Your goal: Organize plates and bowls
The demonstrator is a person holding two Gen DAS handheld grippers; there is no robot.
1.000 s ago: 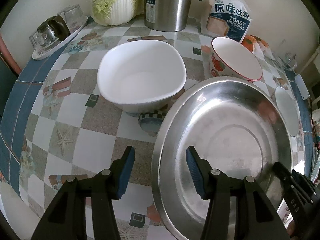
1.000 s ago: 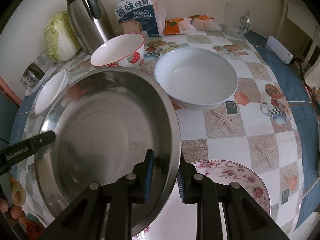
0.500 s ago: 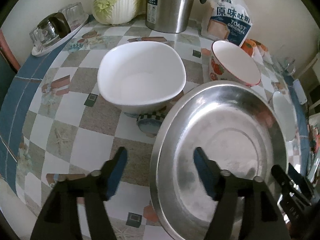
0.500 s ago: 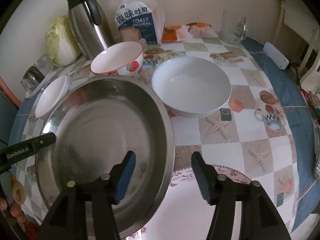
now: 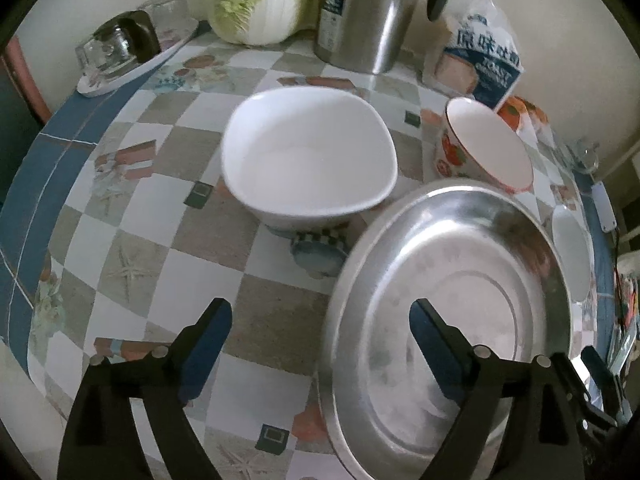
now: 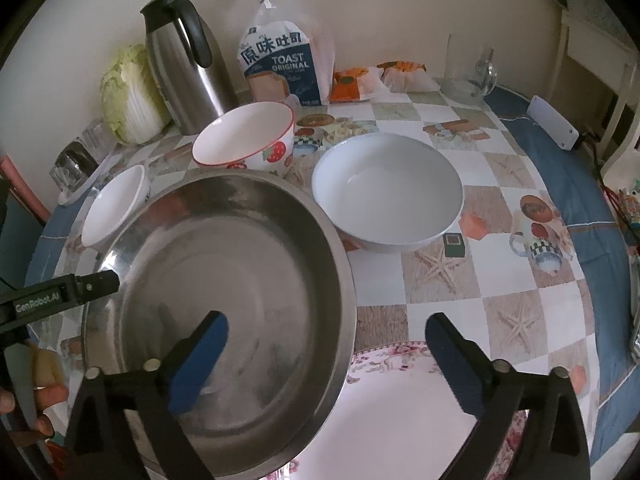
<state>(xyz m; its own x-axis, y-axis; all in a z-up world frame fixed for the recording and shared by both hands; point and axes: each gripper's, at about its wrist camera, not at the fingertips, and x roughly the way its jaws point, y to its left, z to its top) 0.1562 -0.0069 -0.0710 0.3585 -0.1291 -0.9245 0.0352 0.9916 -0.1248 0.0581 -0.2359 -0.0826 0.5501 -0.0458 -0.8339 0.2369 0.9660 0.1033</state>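
Note:
A large steel pan [image 6: 224,300] rests on the table, partly over a floral plate [image 6: 400,408]; it also shows in the left wrist view [image 5: 448,320]. My right gripper [image 6: 324,356] is open, astride the pan's right rim. My left gripper [image 5: 320,344] is open, astride the pan's other rim. A large white bowl [image 6: 386,196] sits behind the pan and shows in the left wrist view [image 5: 308,164]. A strawberry bowl [image 6: 244,140] and a small white bowl [image 6: 114,204] stand nearby.
At the back stand a steel thermos [image 6: 184,60], a cabbage [image 6: 128,92], a toast bag [image 6: 280,68], wrapped snacks [image 6: 360,80] and a glass jug [image 6: 468,68]. A tray of glasses [image 5: 124,52] sits at the table's far edge. A white power strip [image 6: 552,122] lies at the right.
My right gripper was shut on the pan's rim, then opened wide and let it go. My left gripper opened wider. Both drew back a little; the pan stays on the table.

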